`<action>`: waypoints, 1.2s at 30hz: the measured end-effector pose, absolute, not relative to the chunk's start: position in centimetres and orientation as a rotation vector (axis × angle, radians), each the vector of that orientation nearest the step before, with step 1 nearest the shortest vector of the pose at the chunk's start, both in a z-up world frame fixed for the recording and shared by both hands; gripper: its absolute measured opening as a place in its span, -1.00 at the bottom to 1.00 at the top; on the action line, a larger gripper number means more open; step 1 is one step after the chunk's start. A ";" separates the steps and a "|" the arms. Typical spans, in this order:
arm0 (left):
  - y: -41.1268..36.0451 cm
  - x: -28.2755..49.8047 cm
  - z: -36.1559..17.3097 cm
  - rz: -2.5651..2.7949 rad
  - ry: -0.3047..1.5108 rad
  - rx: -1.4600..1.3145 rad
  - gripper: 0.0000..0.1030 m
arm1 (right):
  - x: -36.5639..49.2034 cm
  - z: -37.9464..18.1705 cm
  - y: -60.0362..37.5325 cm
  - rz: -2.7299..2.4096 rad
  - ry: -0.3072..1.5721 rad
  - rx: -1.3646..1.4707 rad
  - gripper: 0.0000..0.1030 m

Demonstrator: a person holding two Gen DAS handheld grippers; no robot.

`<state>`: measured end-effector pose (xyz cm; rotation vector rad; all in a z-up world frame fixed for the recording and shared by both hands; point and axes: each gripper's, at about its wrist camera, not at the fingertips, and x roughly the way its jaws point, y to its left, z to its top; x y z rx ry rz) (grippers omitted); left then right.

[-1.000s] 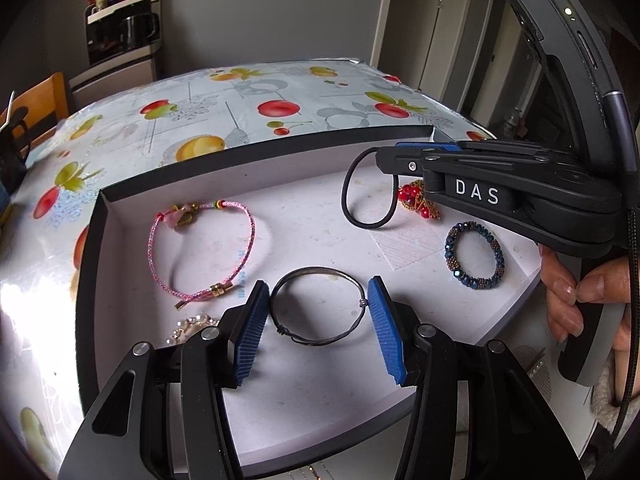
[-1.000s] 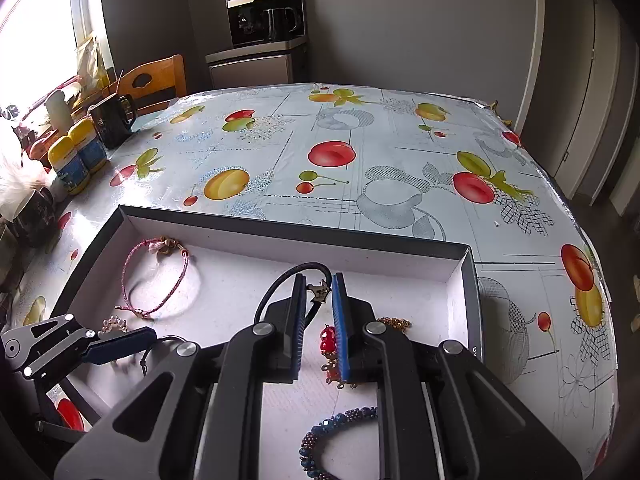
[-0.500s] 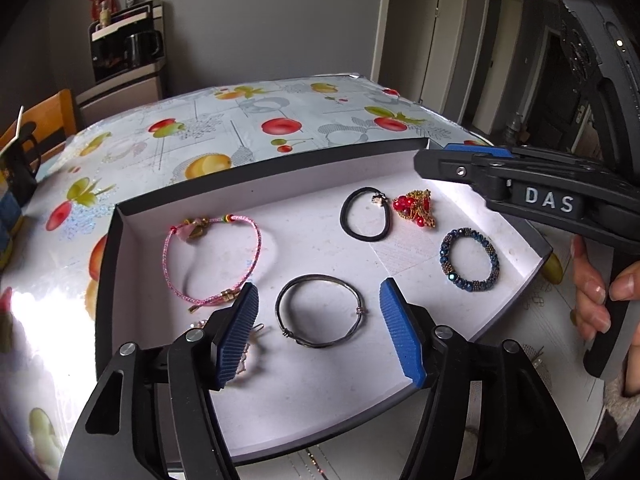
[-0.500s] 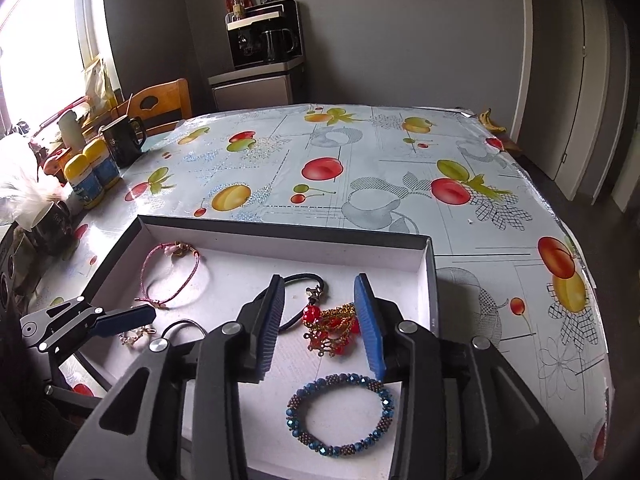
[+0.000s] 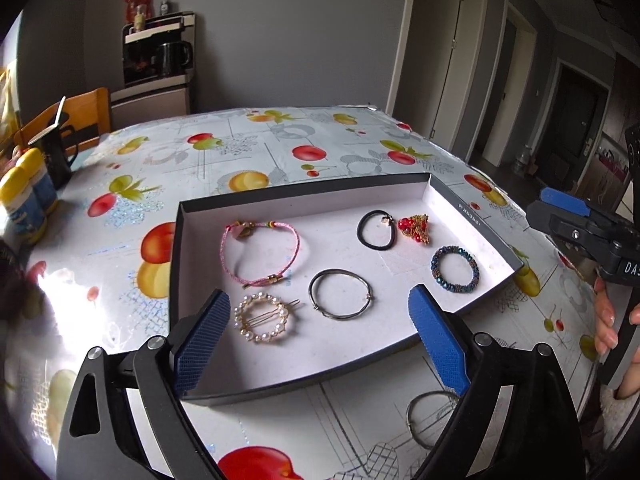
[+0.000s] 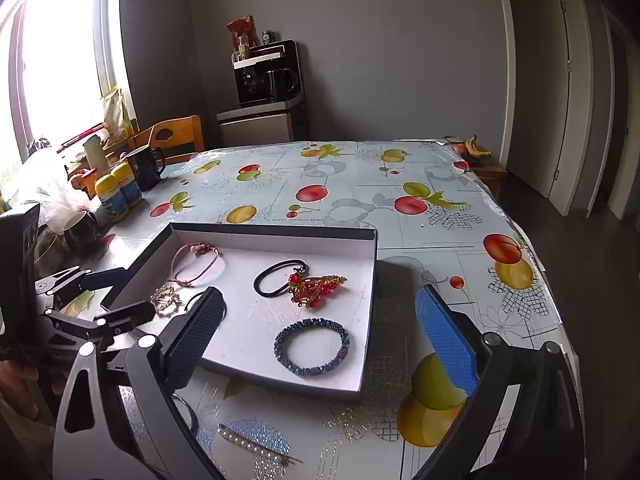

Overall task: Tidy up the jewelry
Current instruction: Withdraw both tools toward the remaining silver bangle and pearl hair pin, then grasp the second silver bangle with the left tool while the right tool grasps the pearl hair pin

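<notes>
Left gripper (image 5: 316, 328): jaws just opening, nothing between them. Tray (image 5: 176, 264) holding pearl clip (image 5: 262, 319), metal bangle (image 5: 340, 294), blue bracelet (image 5: 455, 269). Right gripper (image 6: 316, 334): likewise spread, empty. Probably next: fetching pearl bar (image 6: 256, 446) lying outside.

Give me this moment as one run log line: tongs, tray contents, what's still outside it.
left tongs: opening, empty | right tongs: opening, empty | tray: six pieces | outside: pearl bar clip, metal ring

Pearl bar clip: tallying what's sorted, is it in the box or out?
Out. The pearl bar clip lies on the tablecloth in front of the box, outside its walls.
</notes>
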<state>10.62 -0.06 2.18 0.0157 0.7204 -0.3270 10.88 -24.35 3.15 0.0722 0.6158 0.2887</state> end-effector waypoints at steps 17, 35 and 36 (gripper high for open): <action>1.7 4.9 0.6 -0.307 0.721 0.083 0.83 | 4.5 -0.7 -26.4 0.236 0.673 -0.011 0.89; -6.1 4.2 -3.1 -0.523 0.863 0.226 0.82 | 3.1 -3.1 -25.7 0.310 0.741 -0.025 0.89; -6.2 4.2 -3.2 -0.525 0.870 0.230 0.78 | 3.1 -3.2 -25.5 0.319 0.746 -0.031 0.89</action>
